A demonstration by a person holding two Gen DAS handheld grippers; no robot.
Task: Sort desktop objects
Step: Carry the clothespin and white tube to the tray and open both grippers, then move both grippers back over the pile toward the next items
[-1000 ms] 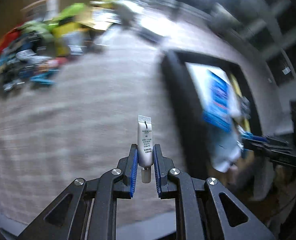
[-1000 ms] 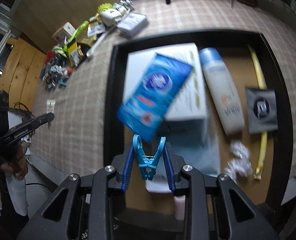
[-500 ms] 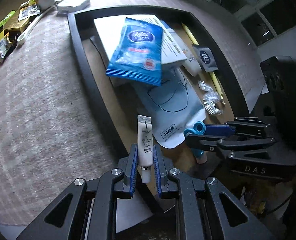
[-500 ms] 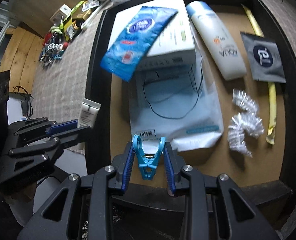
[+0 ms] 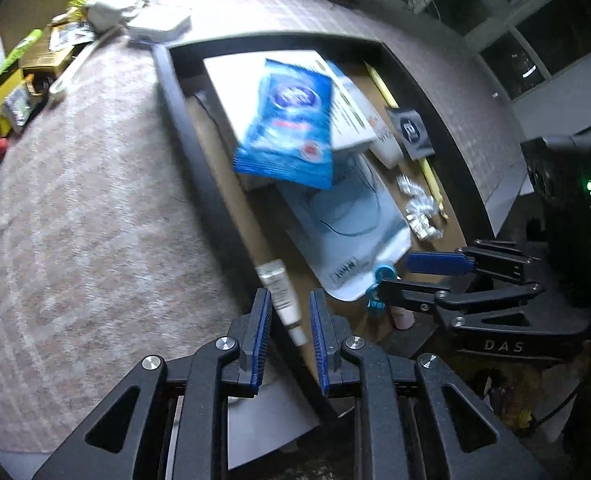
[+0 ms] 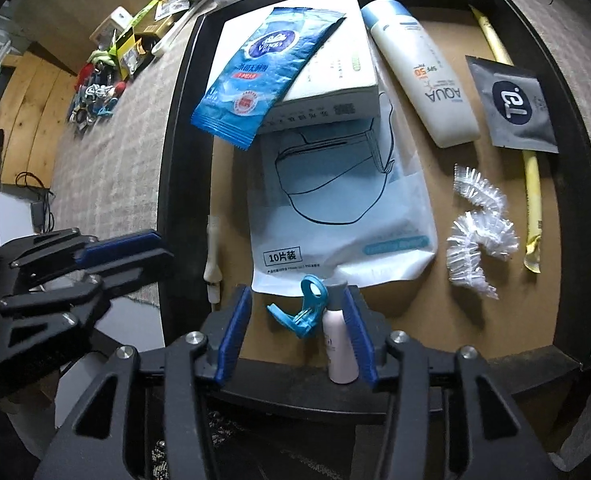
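A black tray [image 6: 167, 160] with a brown floor holds the sorted items. My right gripper [image 6: 295, 300] hangs over its near edge with jaws opening. The blue plastic clip [image 6: 301, 308] lies loose on the tray floor between them, and a small pink bottle [image 6: 339, 352] stands against the right pad. My left gripper [image 5: 289, 312] is at the tray's [image 5: 191, 136] near left corner, jaws also opening. The small white tube [image 5: 283, 300] tilts free between the pads. In the right wrist view the white tube [image 6: 212, 252] rests along the tray's left wall, apart from the left gripper [image 6: 123, 248].
In the tray lie a blue wipes pack [image 6: 263, 72] on a white box [image 6: 335, 76], a mask bag [image 6: 335, 216], a sunscreen bottle [image 6: 419, 72], a grey sachet [image 6: 511, 104], a yellow stick [image 6: 531, 184] and clear plastic caps [image 6: 479, 236]. A pile of small objects [image 6: 103, 76] sits far left on the checked cloth.
The left gripper swung from the cloth to the tray's near corner, parted its jaws, and the tube tipped out. The right gripper sank, parted, and the blue clip dropped onto the tray floor.
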